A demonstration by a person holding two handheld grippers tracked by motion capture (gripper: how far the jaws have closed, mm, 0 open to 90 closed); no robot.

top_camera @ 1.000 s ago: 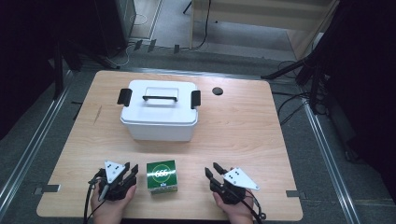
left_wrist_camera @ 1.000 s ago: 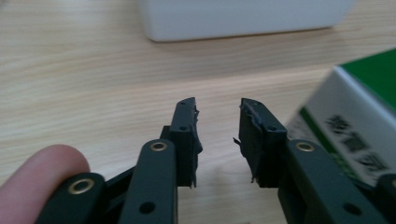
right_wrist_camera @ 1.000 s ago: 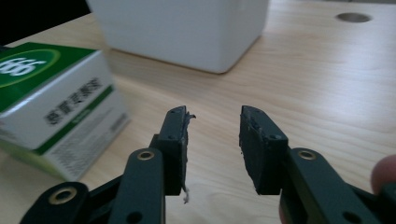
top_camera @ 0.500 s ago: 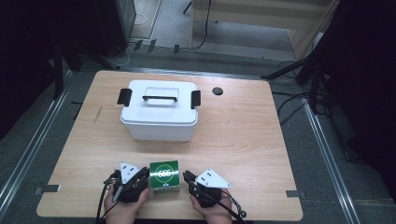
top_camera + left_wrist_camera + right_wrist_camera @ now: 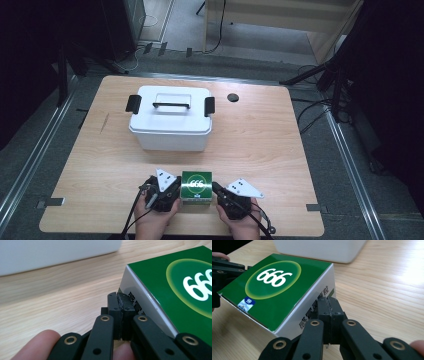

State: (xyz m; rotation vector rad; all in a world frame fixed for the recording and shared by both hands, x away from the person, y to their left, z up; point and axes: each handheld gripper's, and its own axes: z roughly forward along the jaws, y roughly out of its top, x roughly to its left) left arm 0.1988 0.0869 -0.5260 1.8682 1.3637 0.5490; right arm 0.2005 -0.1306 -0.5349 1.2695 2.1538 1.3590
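- Both grippers flank a green box at the near edge of the wooden table: the left gripper at its left side, the right gripper at its right side.
- Left gripper view: the left gripper has its two black jaws pressed together with nothing between them, the tips just beside, perhaps touching, the white side of the green box.
- Right gripper view: the right gripper is likewise clenched on nothing, its jaws closed against each other and lying against the white printed side of the green box.
- The box's green top carries a lighter green oval with "666" in white; a small blue mark sits near one corner in the right gripper view.
- A hand holds the left gripper and another hand holds the right one, both coming in from the bottom of the high view; cables trail from each tool.
- Beyond the box, toward the far side of the table, stands a white lidded bin with a dark handle on top and a black latch at each end, well apart from the box.
- To the right of the bin, near the table's far edge, is a round black cable hole.
- Around the table lies grey floor with cables, and wooden furniture stands behind.
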